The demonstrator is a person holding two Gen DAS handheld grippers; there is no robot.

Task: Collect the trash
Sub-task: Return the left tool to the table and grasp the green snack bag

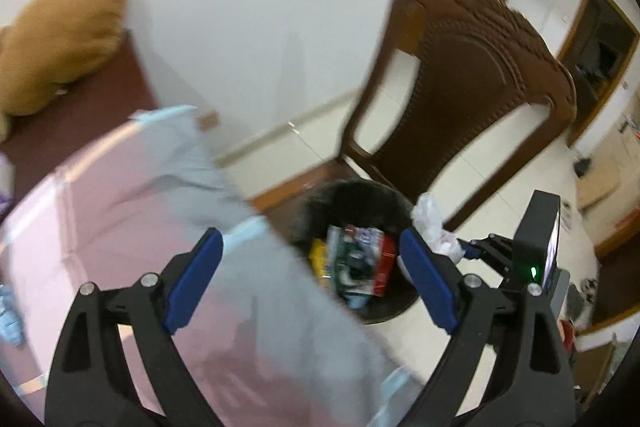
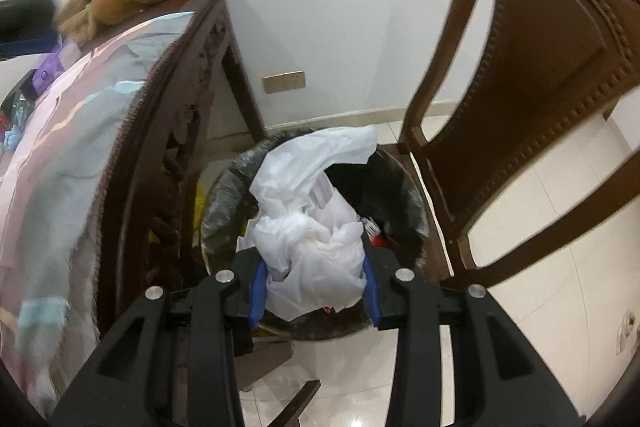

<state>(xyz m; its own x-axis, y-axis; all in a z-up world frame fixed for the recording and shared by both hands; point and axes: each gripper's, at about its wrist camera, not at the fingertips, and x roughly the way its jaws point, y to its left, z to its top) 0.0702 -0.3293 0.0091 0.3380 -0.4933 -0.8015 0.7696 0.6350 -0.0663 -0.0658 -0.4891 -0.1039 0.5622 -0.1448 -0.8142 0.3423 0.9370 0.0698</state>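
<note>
Crinkled white plastic bag [image 2: 316, 247] over round black-lined bin [image 2: 404, 183].

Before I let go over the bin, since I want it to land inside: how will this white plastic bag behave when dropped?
The white plastic bag looks crumpled and thin, so probably floppy and light; it may drift or unfurl. A loose flap already lies across the trash bin rim, so it could catch there.

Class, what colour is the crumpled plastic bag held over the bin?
White, slightly translucent. The plastic bag shows best in the right wrist view.
</note>
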